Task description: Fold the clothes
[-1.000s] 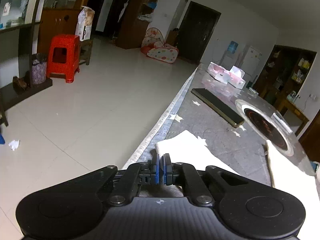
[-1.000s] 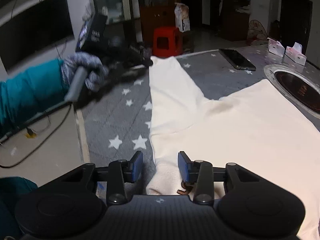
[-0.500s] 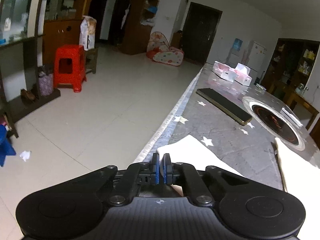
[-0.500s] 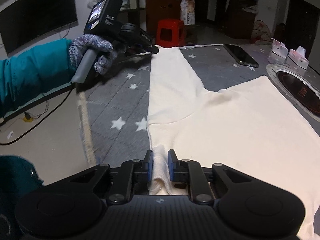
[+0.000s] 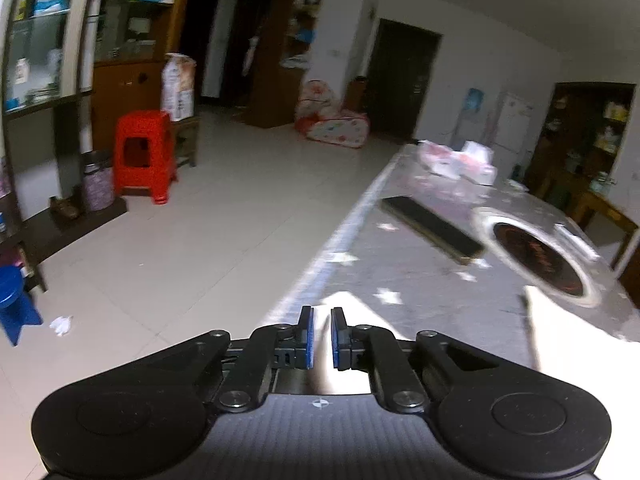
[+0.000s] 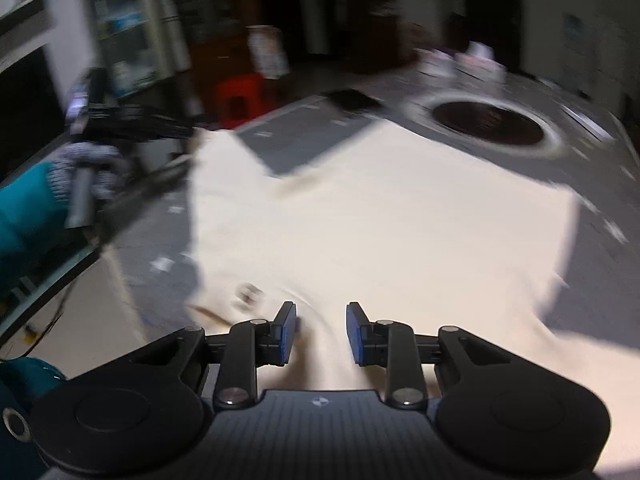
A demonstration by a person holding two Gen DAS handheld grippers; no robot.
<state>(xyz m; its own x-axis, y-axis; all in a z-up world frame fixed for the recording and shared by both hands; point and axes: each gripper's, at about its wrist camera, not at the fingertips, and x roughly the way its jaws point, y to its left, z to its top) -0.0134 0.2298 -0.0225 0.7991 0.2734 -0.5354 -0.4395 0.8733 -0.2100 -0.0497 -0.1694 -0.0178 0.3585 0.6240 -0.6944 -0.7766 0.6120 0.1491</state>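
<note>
Blurred by motion, both views show a cream shirt (image 6: 380, 216) spread flat over a grey table (image 6: 304, 140) with a white star pattern. In the right wrist view, the shirt fills the middle of the frame, one sleeve (image 6: 224, 160) reaching toward 11 o'clock. The right gripper (image 6: 322, 332) sits at the near edge of the shirt with its jaws open, a wide gap between the blue pads (image 6: 289, 334), and cream cloth lying in the gap without being pinched. At 9 o'clock a gloved hand (image 6: 90, 170) in a teal sleeve holds the left gripper (image 6: 188, 134), whose tip meets the end of the shirt sleeve. A round dark burner (image 6: 488, 124) set into the table lies at 1 o'clock, just beyond the shirt.

In the left wrist view, the left gripper (image 5: 322, 338) has its jaws slightly parted, with the sleeve's pale cloth (image 5: 344, 308) running between the pads; whether they pinch it cannot be told. A dark phone (image 5: 430, 228) lies on the table at 1 o'clock, the burner (image 5: 536, 258) at 2 o'clock, and pink tissue packs (image 5: 456, 162) farther back. A red stool (image 5: 144, 154) stands on the tiled floor (image 5: 200, 248) at 10 o'clock.
</note>
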